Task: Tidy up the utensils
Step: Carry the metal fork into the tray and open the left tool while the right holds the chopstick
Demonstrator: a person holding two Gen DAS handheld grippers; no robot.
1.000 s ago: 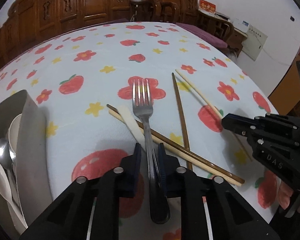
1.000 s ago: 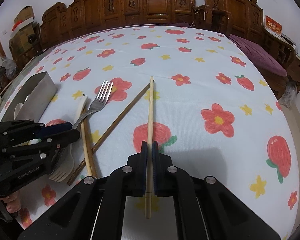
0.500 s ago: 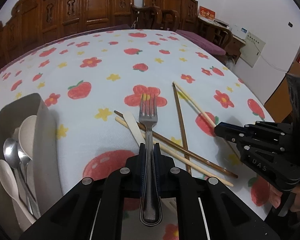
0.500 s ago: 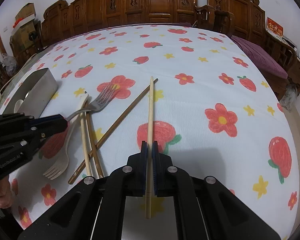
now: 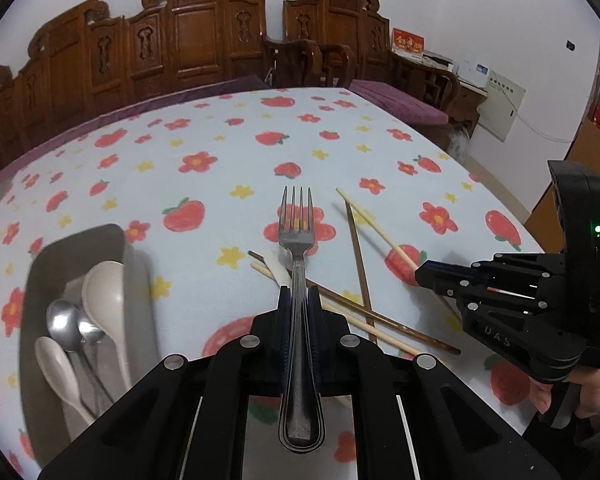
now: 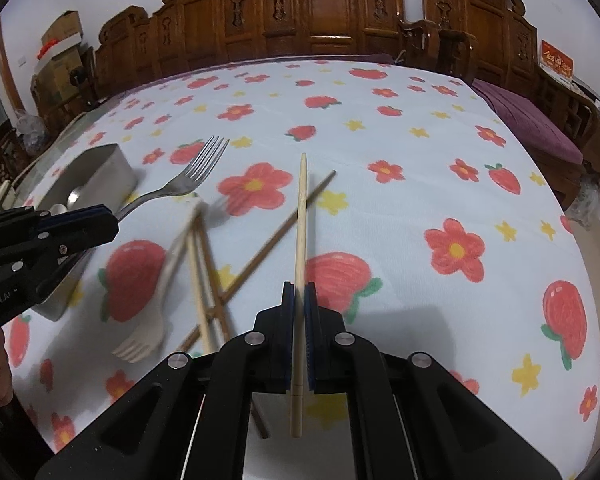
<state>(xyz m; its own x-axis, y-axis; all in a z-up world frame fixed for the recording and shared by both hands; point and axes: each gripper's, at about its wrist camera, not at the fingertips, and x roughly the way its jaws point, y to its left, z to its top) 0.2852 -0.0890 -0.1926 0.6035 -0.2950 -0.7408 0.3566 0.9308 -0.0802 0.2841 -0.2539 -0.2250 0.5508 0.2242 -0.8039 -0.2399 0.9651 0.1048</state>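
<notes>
My left gripper [image 5: 299, 294] is shut on the handle of a metal fork [image 5: 296, 236], held above the flowered tablecloth with its tines pointing away. My right gripper [image 6: 299, 290] is shut on a pale wooden chopstick [image 6: 301, 216] that sticks out forward. In the right wrist view the left gripper [image 6: 114, 222] holds the metal fork [image 6: 188, 182] near the metal tray [image 6: 100, 172]. Loose on the cloth lie several chopsticks [image 6: 204, 276], dark and pale ones crossed, and a white plastic fork [image 6: 148, 328].
The grey metal tray [image 5: 80, 248] at the left holds several spoons [image 5: 100, 300], white and metal. Carved wooden chairs [image 5: 188, 40] line the far side of the table. The table edge drops off at the right, by a purple cushion [image 6: 540, 124].
My left gripper closed on the metal fork and raised it off the cloth, leaving the chopsticks and white fork below. My right gripper stayed shut on the pale chopstick, hardly moving.
</notes>
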